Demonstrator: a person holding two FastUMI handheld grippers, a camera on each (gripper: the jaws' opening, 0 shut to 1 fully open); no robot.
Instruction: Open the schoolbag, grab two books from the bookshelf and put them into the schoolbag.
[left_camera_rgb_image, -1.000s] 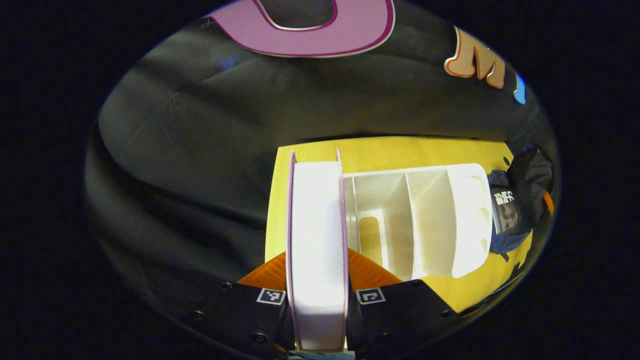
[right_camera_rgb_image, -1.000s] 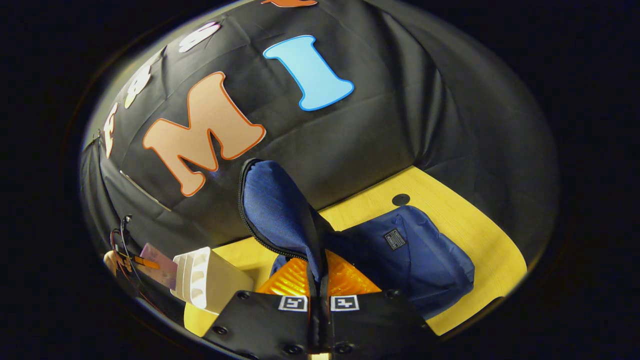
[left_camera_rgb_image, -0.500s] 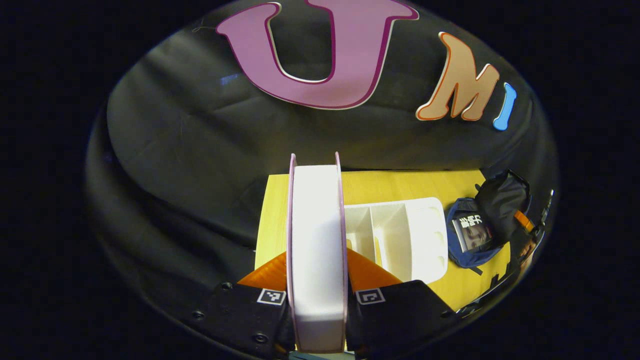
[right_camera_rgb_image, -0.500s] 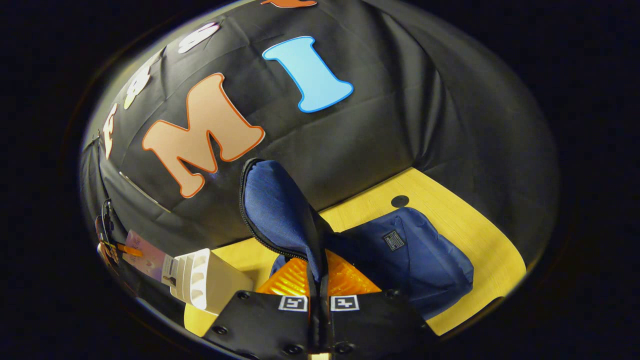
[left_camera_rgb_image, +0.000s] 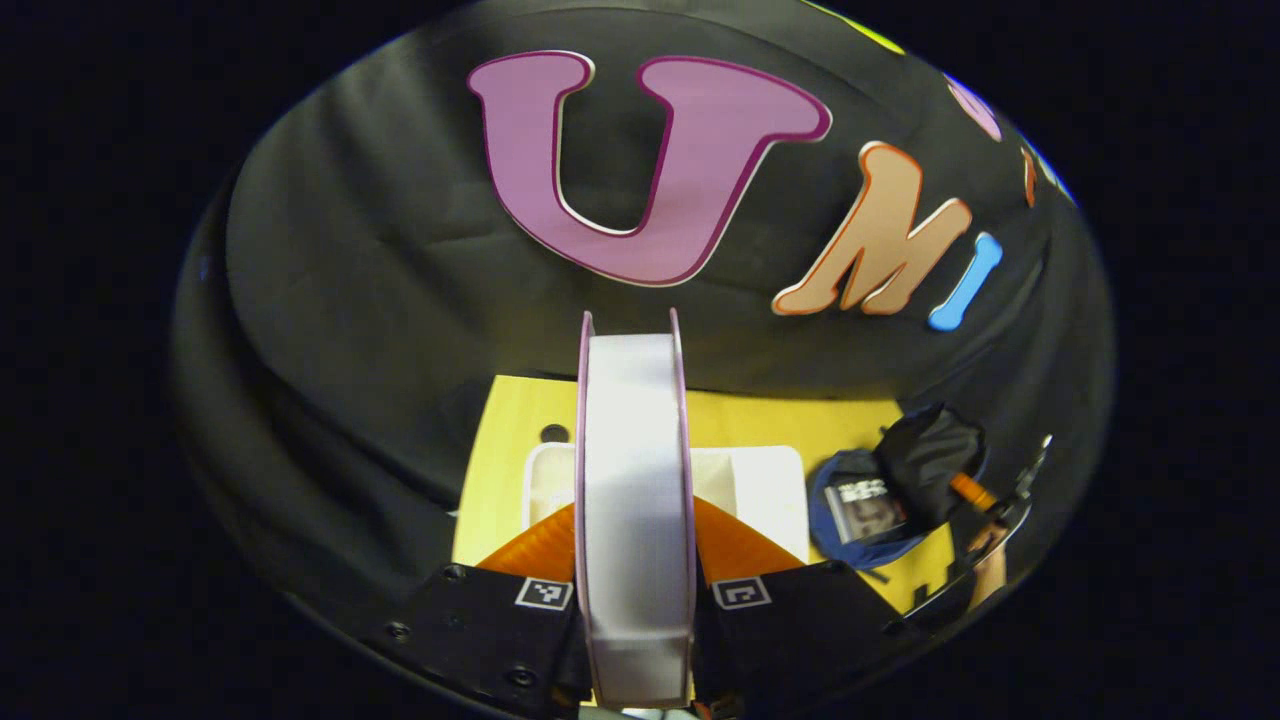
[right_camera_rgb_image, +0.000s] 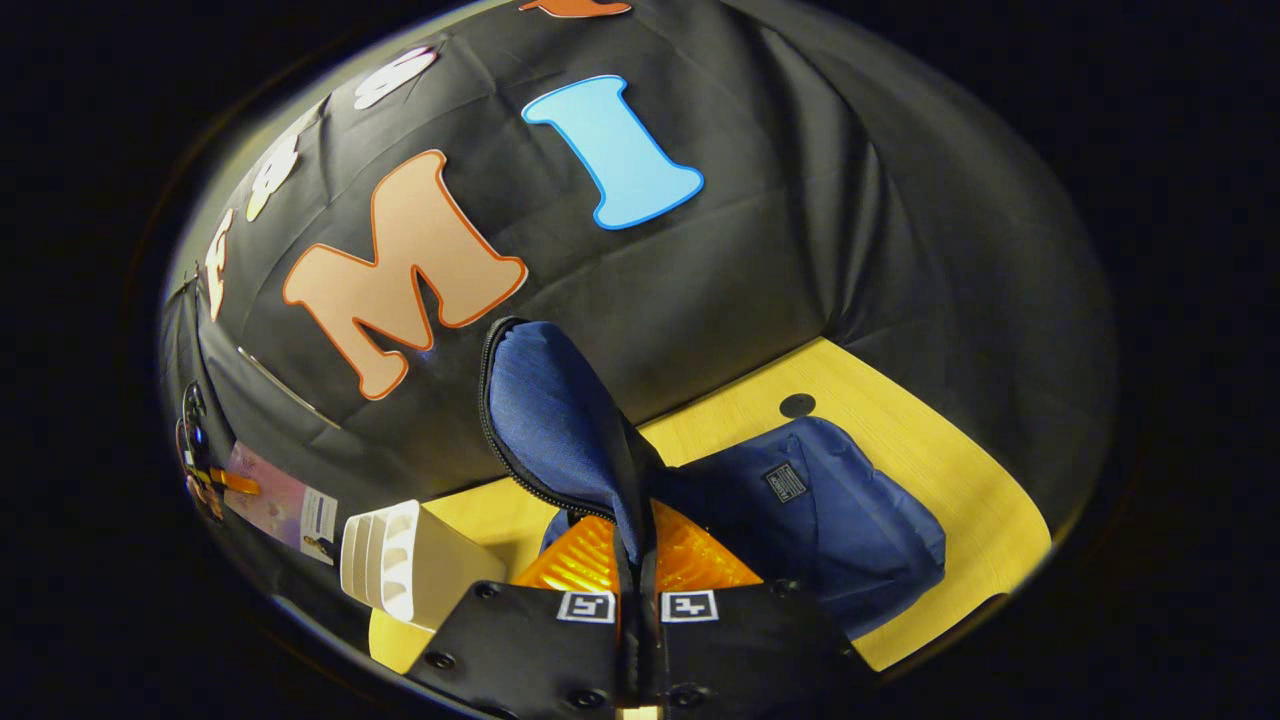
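now that the left gripper (left_camera_rgb_image: 634, 600) has lifted clear of the white plastic bookshelf (left_camera_rgb_image: 760, 485), its jaws clamped on a thick pink-covered book (left_camera_rgb_image: 633, 500), the second book is ready to carry to the blue fabric schoolbag (right_camera_rgb_image: 830, 520). the bag lies on the yellow table (right_camera_rgb_image: 930, 450) beside the shelf. one book (left_camera_rgb_image: 865, 505) already shows inside. the right gripper (right_camera_rgb_image: 637, 600) keeps its jaws pinched on the raised flap (right_camera_rgb_image: 550, 420).

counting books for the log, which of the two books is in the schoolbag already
The dark-covered book lying in the open schoolbag; the pink-edged book is clamped in the left gripper.
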